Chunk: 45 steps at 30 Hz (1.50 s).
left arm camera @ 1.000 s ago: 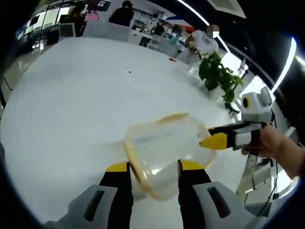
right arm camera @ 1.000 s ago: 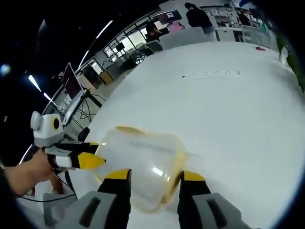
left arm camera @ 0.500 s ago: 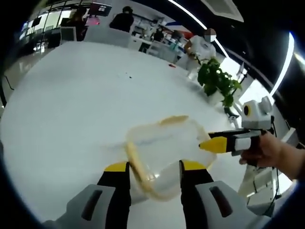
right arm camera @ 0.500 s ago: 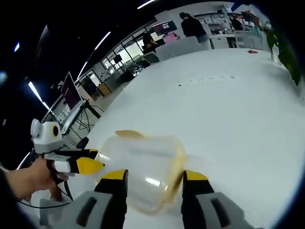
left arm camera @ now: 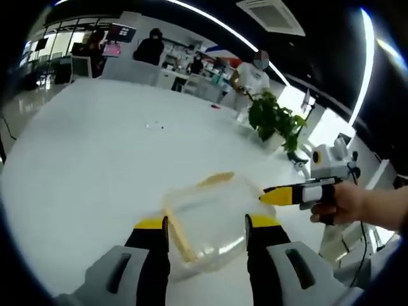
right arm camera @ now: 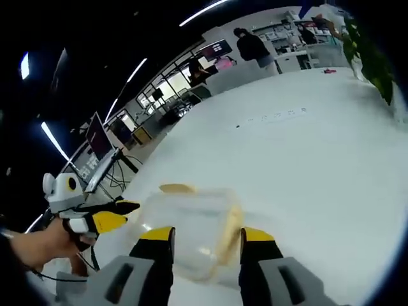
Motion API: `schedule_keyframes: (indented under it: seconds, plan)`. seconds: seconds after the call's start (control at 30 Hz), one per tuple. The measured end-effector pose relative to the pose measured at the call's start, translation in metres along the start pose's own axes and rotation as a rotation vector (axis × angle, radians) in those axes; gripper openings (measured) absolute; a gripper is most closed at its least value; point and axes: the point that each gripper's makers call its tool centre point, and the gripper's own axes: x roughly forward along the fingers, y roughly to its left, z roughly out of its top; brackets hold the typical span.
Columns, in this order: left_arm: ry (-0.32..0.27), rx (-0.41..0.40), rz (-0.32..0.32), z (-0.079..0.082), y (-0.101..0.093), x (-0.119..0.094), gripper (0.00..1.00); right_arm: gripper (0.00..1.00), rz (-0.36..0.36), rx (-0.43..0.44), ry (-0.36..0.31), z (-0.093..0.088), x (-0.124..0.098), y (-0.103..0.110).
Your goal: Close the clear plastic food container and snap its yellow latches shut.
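Your white table [left arm camera: 83, 159] runs broad and bare beneath both views, with desks, screens and several people at its far edge. A green potted plant [left arm camera: 274, 118] stands at the table's far right corner in the left gripper view.

The clear plastic food container [left arm camera: 207, 220] sits on the table close in front of you, between your two tools. In the right gripper view the container [right arm camera: 191, 233] lies partly between the jaws. One yellow latch [left arm camera: 215, 179] lies on its far rim; another yellow latch [left arm camera: 180, 237] runs along the near left rim.

Your left hand-held gripper [left arm camera: 207, 224] stands wide, jaws on either side of the container's near end, not pressing it. Your right hand-held gripper [right arm camera: 199, 234] is likewise spread, straddling the container. From the left gripper view its yellow tips look closed to a point just beside the container's right edge, held in your hand [left arm camera: 341, 204].
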Motion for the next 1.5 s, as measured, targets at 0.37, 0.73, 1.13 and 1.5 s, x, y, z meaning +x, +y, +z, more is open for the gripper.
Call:
schedule_keyframes:
  seconds: [0.37, 0.73, 1.13, 1.5]
  plan:
    - [0.069, 0.219, -0.068, -0.002, -0.019, -0.001, 0.37, 0.35, 0.031, -0.36, 0.084, 0.025, 0.0, 0.019]
    - [0.141, 0.381, -0.148, -0.004, -0.032, 0.005, 0.36, 0.32, 0.161, -0.599, 0.141, 0.026, 0.014, 0.042]
    - [0.178, 0.445, -0.204, -0.01, -0.036, 0.014, 0.36, 0.31, 0.234, -0.662, 0.157, 0.012, 0.027, 0.052]
    - [0.2, 0.482, -0.232, -0.012, -0.04, 0.021, 0.35, 0.3, 0.269, -0.696, 0.184, 0.009, 0.035, 0.056]
